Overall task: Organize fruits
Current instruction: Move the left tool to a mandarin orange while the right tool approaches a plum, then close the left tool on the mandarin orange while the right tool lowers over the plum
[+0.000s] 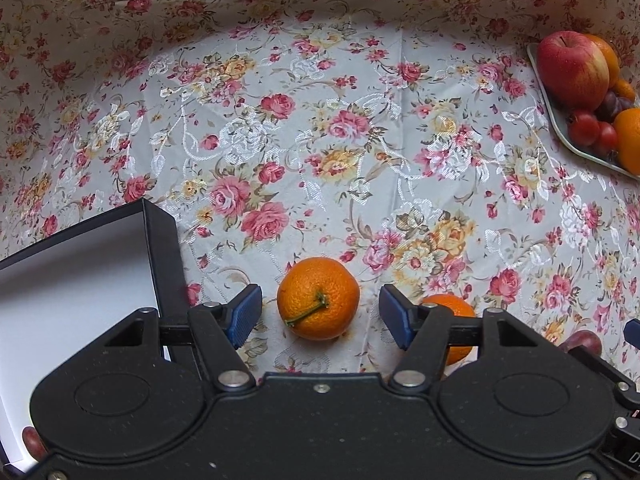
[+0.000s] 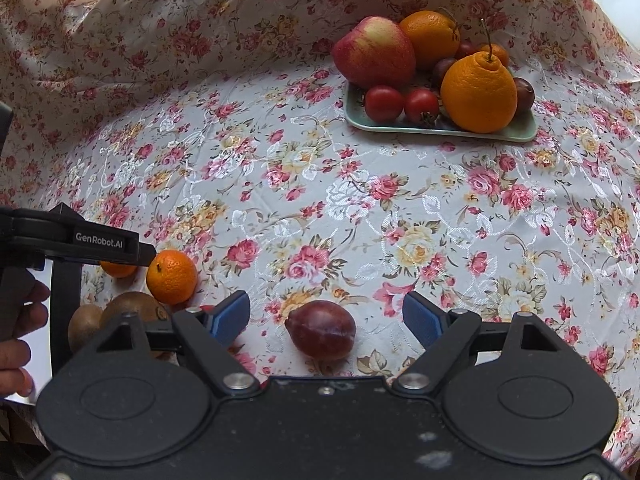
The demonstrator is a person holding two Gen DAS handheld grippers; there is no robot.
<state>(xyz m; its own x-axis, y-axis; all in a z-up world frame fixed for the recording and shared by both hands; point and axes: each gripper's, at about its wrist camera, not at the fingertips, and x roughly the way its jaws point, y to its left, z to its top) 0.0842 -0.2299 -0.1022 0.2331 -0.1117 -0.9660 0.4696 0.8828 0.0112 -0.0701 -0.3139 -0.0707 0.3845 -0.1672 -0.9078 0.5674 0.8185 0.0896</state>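
My left tool [image 1: 320,316] is spread around the mandarin [image 1: 318,298] on the desk, my right tool [image 2: 326,318] spread around the plum [image 2: 322,330]; closing off-centre could roll either fruit away.

Both views are bright with soft, even daylight. In the right wrist view the far right corner is washed out white. The cloth [image 1: 320,140] shows shiny glints in its woven threads ahead of the fingers. Shadows are faint, a thin one under the mandarin [image 1: 318,298] and the plum [image 2: 321,330]. Fisheye bending curves the edges; focus is sharp centrally, softer at the rim.
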